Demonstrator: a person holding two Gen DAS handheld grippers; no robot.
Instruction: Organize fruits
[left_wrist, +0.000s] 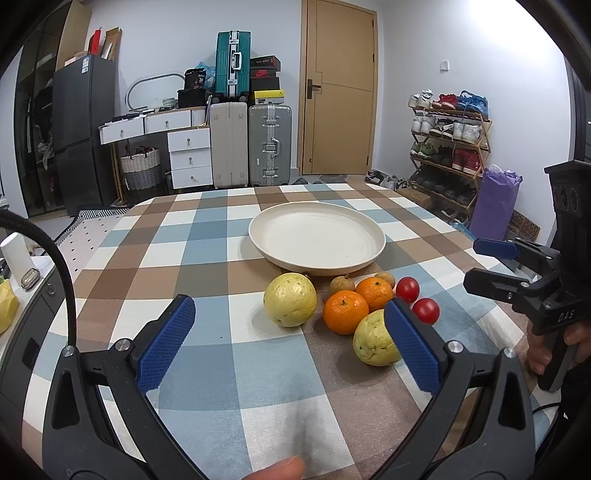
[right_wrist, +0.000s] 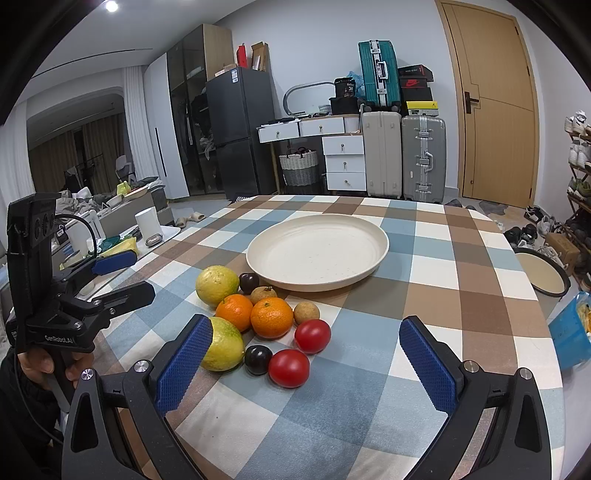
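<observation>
A cream plate (left_wrist: 317, 236) (right_wrist: 317, 251) sits empty on the checkered table. In front of it lies a cluster of fruit: two yellow-green guavas (left_wrist: 290, 304) (left_wrist: 373, 339) (right_wrist: 217, 285) (right_wrist: 225, 345), two oranges (left_wrist: 345, 312) (left_wrist: 373, 292) (right_wrist: 271, 317) (right_wrist: 234, 311), two red tomatoes (left_wrist: 407, 289) (left_wrist: 425, 311) (right_wrist: 312, 336) (right_wrist: 289, 367), brown longans (left_wrist: 342, 285) (right_wrist: 306, 312) and dark plums (right_wrist: 258, 359) (right_wrist: 248, 282). My left gripper (left_wrist: 290, 339) is open and empty just before the fruit. My right gripper (right_wrist: 304, 369) is open and empty over the tomatoes' near side.
The checkered tablecloth (left_wrist: 221, 236) (right_wrist: 461, 295) covers the round table. Suitcases (left_wrist: 269, 144), drawers (left_wrist: 190, 155) and a shoe rack (left_wrist: 450, 147) stand beyond it. A second dish (right_wrist: 543, 273) and a blue bag (right_wrist: 570, 332) lie off the table's right edge.
</observation>
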